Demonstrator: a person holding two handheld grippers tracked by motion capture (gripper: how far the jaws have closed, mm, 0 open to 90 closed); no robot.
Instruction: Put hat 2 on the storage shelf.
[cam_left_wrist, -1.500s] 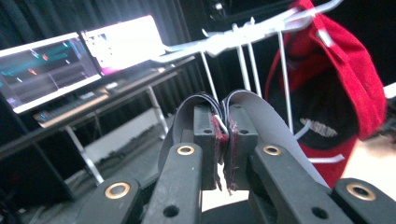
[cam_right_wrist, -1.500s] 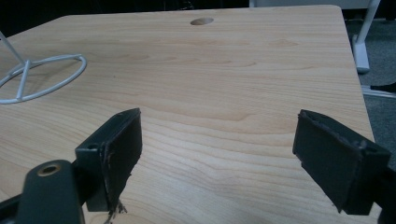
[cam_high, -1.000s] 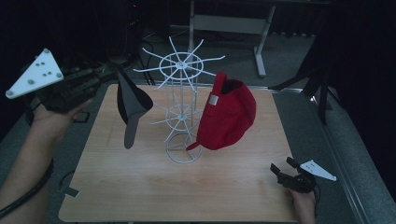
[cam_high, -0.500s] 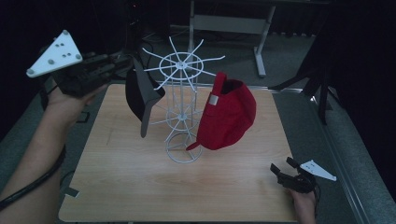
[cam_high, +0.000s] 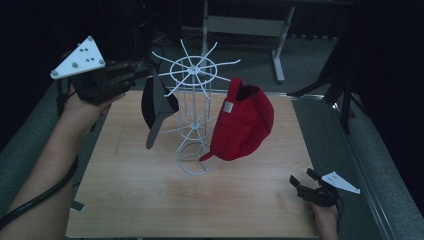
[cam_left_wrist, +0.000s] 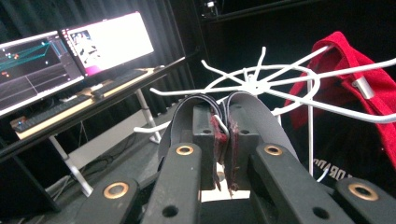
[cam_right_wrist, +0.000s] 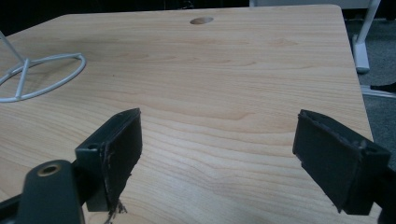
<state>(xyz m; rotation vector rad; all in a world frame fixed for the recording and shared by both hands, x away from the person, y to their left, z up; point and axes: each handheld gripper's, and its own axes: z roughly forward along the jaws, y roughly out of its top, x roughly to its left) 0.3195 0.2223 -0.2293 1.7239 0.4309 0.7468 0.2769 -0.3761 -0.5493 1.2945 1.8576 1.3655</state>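
The black cap (cam_high: 156, 107) hangs in the air at the left side of the white wire rack (cam_high: 194, 112), its brim pointing down over the wooden table (cam_high: 150, 200). The left gripper (cam_high: 134, 76) pinches the cap's rear edge, its 2 jaws nearly together on the fabric, just beside the rack's top spokes. A red cap (cam_high: 245, 122) hangs on the rack's right side. The right gripper (cam_high: 300, 184) rests at the table's near right corner, jaws wide and holding nothing
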